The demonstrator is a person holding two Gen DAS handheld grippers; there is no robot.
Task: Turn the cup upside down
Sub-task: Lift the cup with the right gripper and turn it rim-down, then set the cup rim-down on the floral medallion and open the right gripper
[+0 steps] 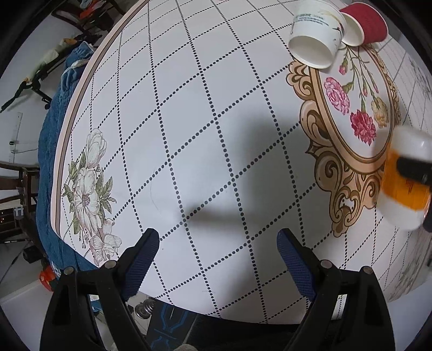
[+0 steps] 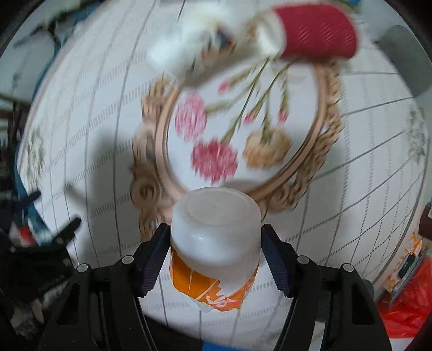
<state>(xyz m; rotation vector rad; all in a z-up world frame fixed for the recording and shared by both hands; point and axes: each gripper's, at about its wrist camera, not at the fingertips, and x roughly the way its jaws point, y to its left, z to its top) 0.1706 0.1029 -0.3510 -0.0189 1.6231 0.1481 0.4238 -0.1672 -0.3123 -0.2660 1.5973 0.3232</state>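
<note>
A white plastic cup with an orange label point(image 2: 216, 243) is clamped between the fingers of my right gripper point(image 2: 216, 256), its closed base pointing away from the camera, held above the table. In the left wrist view the same cup point(image 1: 407, 178) shows at the right edge, blurred, with a black finger point(image 1: 415, 170) across it. My left gripper point(image 1: 217, 259) is open and empty over the near edge of the table. A white paper cup point(image 1: 316, 35) and a red ribbed cup point(image 1: 364, 24) lie on their sides at the far end; the red cup also shows in the right wrist view point(image 2: 318, 32).
The round table point(image 1: 189, 135) has a white cloth with a dotted grid, a flower print point(image 1: 89, 189) at the left and a gold-framed carnation medallion point(image 1: 351, 121) at the right. A blue quilt point(image 1: 51, 162) lies past the left rim. Red plastic point(image 2: 405, 310) lies beyond the right rim.
</note>
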